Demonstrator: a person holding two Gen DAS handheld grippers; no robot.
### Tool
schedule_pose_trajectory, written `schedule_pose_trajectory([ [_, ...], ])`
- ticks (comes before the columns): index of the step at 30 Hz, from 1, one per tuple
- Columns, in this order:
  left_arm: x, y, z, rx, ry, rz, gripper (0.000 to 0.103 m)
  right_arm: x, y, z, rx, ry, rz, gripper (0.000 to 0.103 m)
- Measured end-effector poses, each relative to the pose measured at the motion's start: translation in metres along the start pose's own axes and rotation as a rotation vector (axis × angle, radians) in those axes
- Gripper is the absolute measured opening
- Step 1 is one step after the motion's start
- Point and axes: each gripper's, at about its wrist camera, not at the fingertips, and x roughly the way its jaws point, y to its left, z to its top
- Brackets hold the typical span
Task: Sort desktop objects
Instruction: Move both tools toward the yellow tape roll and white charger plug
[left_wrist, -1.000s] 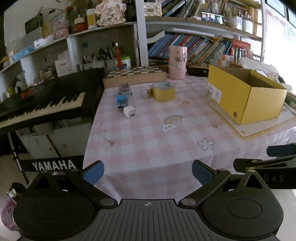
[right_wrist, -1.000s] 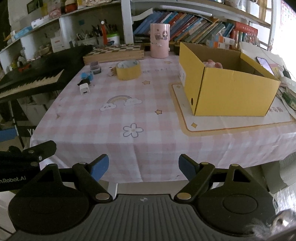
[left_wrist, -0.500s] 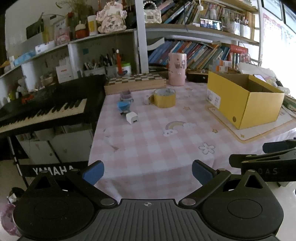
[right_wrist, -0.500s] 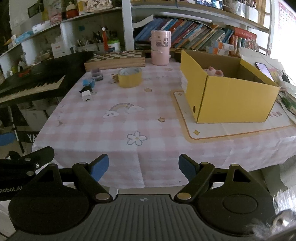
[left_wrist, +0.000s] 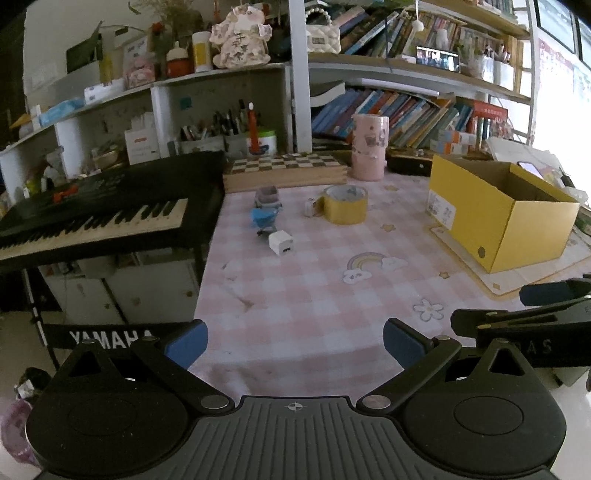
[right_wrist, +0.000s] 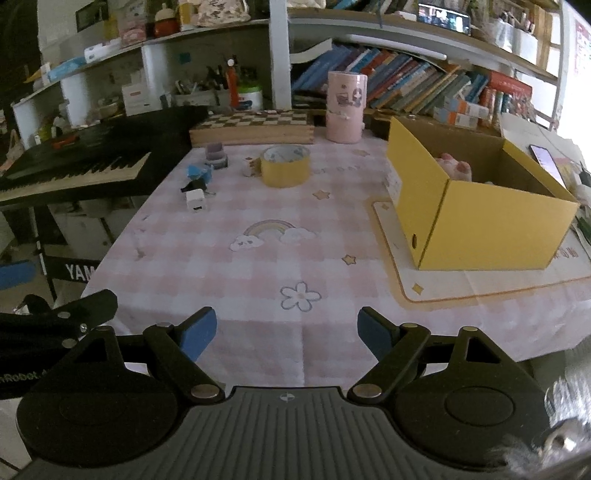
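A yellow tape roll (left_wrist: 346, 205) (right_wrist: 284, 165), a white charger cube (left_wrist: 281, 243) (right_wrist: 195, 200), a blue clip (left_wrist: 263, 218) (right_wrist: 199, 172), a small purple-grey cup (left_wrist: 266, 195) (right_wrist: 215, 152) and a tiny white item (left_wrist: 309, 206) (right_wrist: 249, 165) lie at the table's far left. An open yellow box (left_wrist: 495, 218) (right_wrist: 476, 206) stands at the right with a pink soft thing (right_wrist: 456, 168) inside. My left gripper (left_wrist: 295, 341) and my right gripper (right_wrist: 286, 332) hover open and empty over the near table edge.
A pink-checked tablecloth (right_wrist: 280, 258) covers the table. A black keyboard (left_wrist: 96, 210) stands at the left. A chessboard box (right_wrist: 255, 127) and a pink cylinder (right_wrist: 345, 107) stand at the back before bookshelves. A phone (right_wrist: 545, 158) lies beyond the box.
Both grippers have drawn back and up a little from the table, so the objects look smaller and farther. Jaws stay open; nothing on the table has moved.
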Motion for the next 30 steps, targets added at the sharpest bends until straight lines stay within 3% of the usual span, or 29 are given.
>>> schedule_pose_trajectory([
  [7, 0.017, -0.001, 0.007, -0.013, 0.016, 0.0, 0.102, 0.018, -0.006, 0.012, -0.011, 0.01, 0.019, 0.083],
  [30, 0.106, -0.017, 0.067, -0.109, 0.059, 0.142, 0.102, 0.12, -0.048, 0.104, -0.054, 0.0, 0.113, 0.089],
])
